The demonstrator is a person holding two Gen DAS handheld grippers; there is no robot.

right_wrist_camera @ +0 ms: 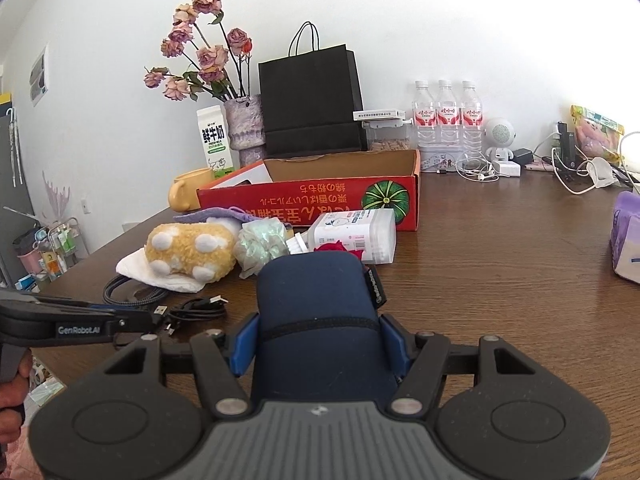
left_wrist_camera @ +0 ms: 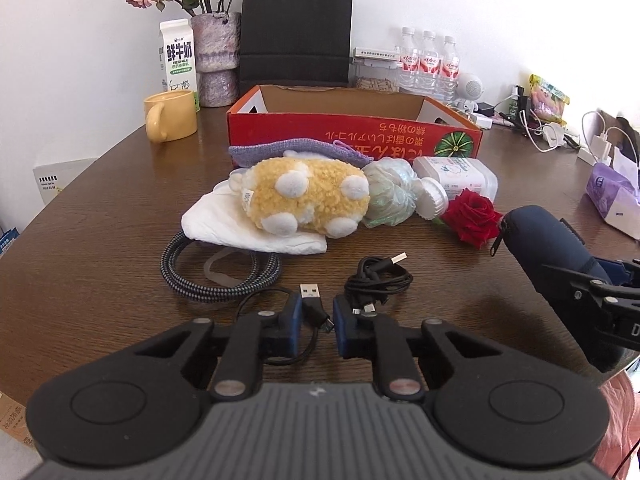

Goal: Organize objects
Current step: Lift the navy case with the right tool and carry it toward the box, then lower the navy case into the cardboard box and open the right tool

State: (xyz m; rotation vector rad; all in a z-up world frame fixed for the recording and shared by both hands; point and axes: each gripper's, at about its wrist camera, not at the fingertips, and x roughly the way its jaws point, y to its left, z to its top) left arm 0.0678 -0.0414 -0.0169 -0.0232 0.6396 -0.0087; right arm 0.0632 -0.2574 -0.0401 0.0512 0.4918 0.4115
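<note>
My right gripper (right_wrist_camera: 318, 342) is shut on a dark blue zip pouch (right_wrist_camera: 318, 312) and holds it above the table; the pouch also shows at the right of the left wrist view (left_wrist_camera: 548, 244). My left gripper (left_wrist_camera: 316, 320) is open low over the table, its fingers either side of a thin black USB cable (left_wrist_camera: 310, 300). Beyond lie a black cable bundle (left_wrist_camera: 378, 278), a braided cable coil (left_wrist_camera: 218, 272), a yellow plush toy (left_wrist_camera: 308, 198) on a white cloth (left_wrist_camera: 248, 230), a red rose (left_wrist_camera: 474, 216) and an open red cardboard box (left_wrist_camera: 354, 134).
A white plastic container (left_wrist_camera: 456, 178), a crinkled bag (left_wrist_camera: 390, 196) and a purple cloth (left_wrist_camera: 280, 152) sit in front of the box. A yellow mug (left_wrist_camera: 170, 114), milk carton (left_wrist_camera: 178, 56), vase (left_wrist_camera: 216, 60), black paper bag (left_wrist_camera: 296, 28) and water bottles (left_wrist_camera: 428, 62) stand behind. A purple tissue pack (right_wrist_camera: 626, 236) lies right.
</note>
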